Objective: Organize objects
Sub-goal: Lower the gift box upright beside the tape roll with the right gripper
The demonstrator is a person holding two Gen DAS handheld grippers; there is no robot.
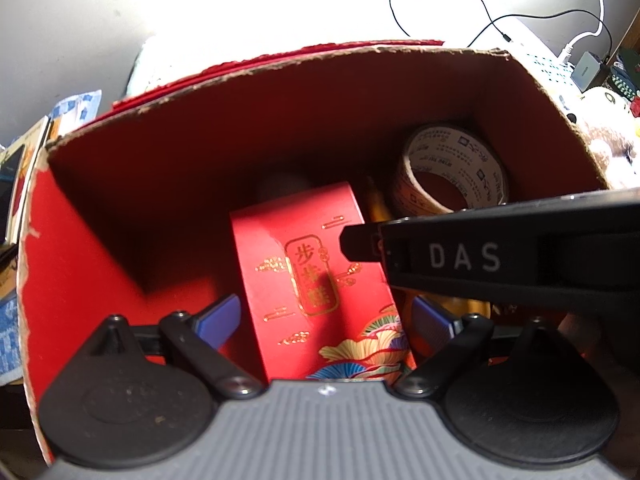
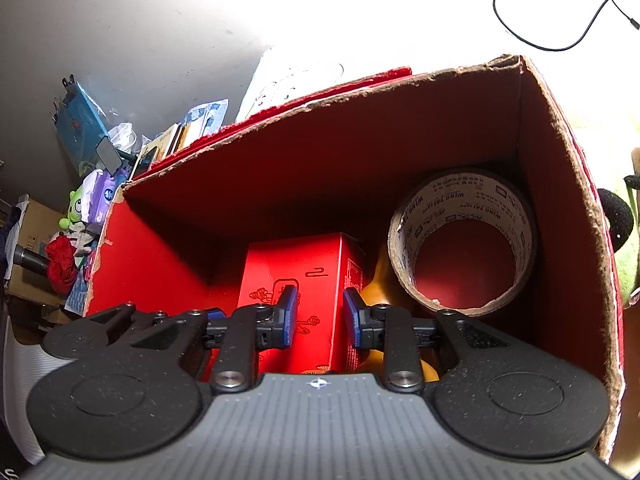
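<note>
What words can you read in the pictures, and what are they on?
"DAS": white letters on the right gripper's black side.
"WING TAI TAPE", roughly: inside the tape roll, upside down; its smaller print is unreadable.
"步步" then a blurred character: gold label on the small red box.
Side print on that box: too small.

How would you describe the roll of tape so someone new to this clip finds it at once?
Start at the big open cardboard box with red inner walls. Look into its far right corner, to the right of the small red carton with gold lettering. The tape roll leans there on edge, the only round, hollow thing in the box, its tan core printed with dark text.
</note>
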